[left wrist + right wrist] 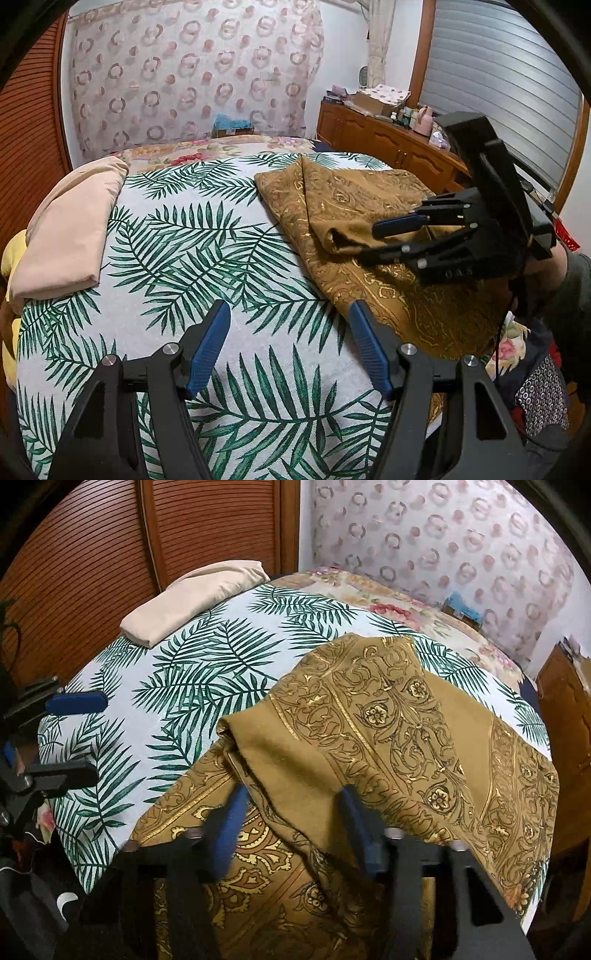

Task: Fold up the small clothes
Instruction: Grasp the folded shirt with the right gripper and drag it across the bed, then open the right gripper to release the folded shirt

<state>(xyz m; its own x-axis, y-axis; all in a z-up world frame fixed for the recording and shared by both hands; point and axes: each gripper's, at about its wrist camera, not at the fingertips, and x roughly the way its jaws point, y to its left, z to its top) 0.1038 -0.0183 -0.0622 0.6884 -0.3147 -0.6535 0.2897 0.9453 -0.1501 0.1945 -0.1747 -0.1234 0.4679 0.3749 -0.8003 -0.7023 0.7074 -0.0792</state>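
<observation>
A mustard-brown cloth with gold ornament (354, 206) lies on the right part of the palm-leaf bedspread (192, 243). My left gripper (288, 317) is open and empty, hovering over the spread just left of the cloth's near edge. My right gripper (369, 240) reaches in from the right, its jaws a little apart around a lifted fold of the cloth. In the right wrist view the cloth (388, 716) drapes between the spread fingers of the right gripper (291, 797), a folded edge raised above the layer beneath. The left gripper (79, 734) shows at the left edge.
A folded beige garment (70, 229) lies at the far left of the bed, also in the right wrist view (192, 594). A wooden dresser (388, 144) with boxes and bottles stands at the right. Slatted wooden doors (92, 554) stand beyond the bed. A patterned curtain (192, 74) hangs behind.
</observation>
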